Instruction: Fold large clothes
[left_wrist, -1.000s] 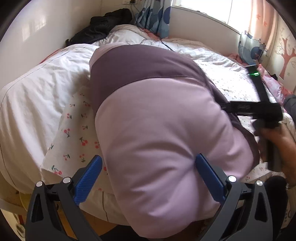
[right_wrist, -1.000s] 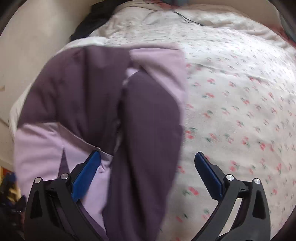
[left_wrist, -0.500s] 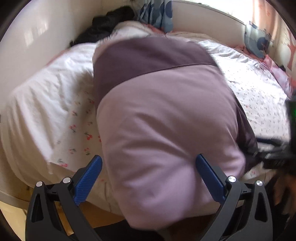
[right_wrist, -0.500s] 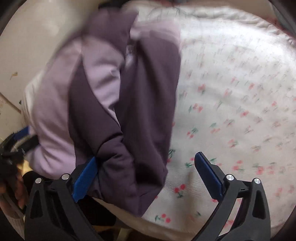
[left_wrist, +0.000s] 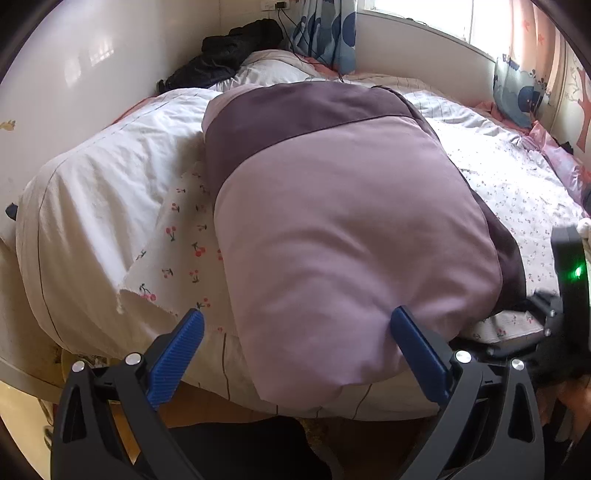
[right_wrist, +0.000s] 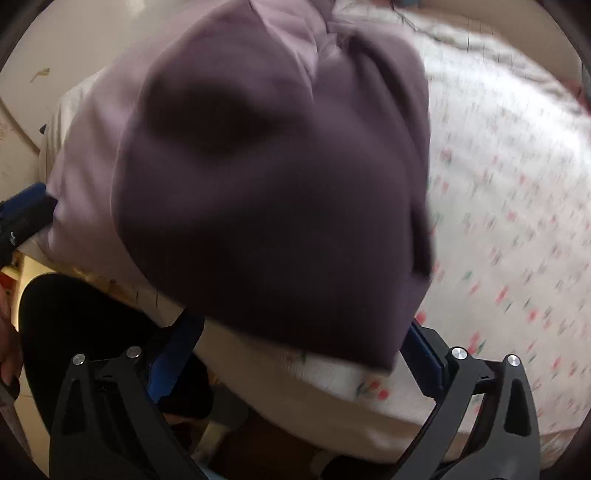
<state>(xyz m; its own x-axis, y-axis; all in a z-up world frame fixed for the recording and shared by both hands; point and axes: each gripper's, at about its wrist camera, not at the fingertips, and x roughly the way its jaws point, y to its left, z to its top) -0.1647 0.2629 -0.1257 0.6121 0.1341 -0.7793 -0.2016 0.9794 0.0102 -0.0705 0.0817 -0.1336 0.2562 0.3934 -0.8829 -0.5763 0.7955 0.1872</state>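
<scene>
A: Where's the garment (left_wrist: 354, 236)?

B: On the bed (left_wrist: 96, 206), at its near edge. It's a two-tone piece, pale lilac towards the edge and dark purple further up the bed. The lilac end bulges over the bed's edge and hangs a little past it.

A: And in the right wrist view?

B: A dark purple fold of the garment (right_wrist: 273, 206) fills the middle, blurred, with the lilac part to its left. Its lower edge reaches the near edge of the bed, right in front of the tool.

A: The left gripper (left_wrist: 306, 354)?

B: Spread wide. Its blue fingers (left_wrist: 177, 354) stand on either side of the hanging lilac end; one is clear of the cloth over the sheet (left_wrist: 177, 254), the other just beside the cloth's lower right edge. Nothing is pinched.

A: The right gripper (right_wrist: 295, 354)?

B: Also spread, nothing between the pads that I can see. The purple fold's edge covers its fingertips, so contact can't be judged. In the left view it sits just right of the garment's low right corner, a green light lit on it.

A: Open room?

B: Right of the garment the cherry-print sheet (right_wrist: 509, 192) lies bare and wide. Left of it is a white quilt (left_wrist: 110, 173), bunched against the wall (left_wrist: 74, 74). Beyond the garment, a pillow (left_wrist: 269, 74) and dark clothes (left_wrist: 229, 55) sit at the bed's far corner.
</scene>
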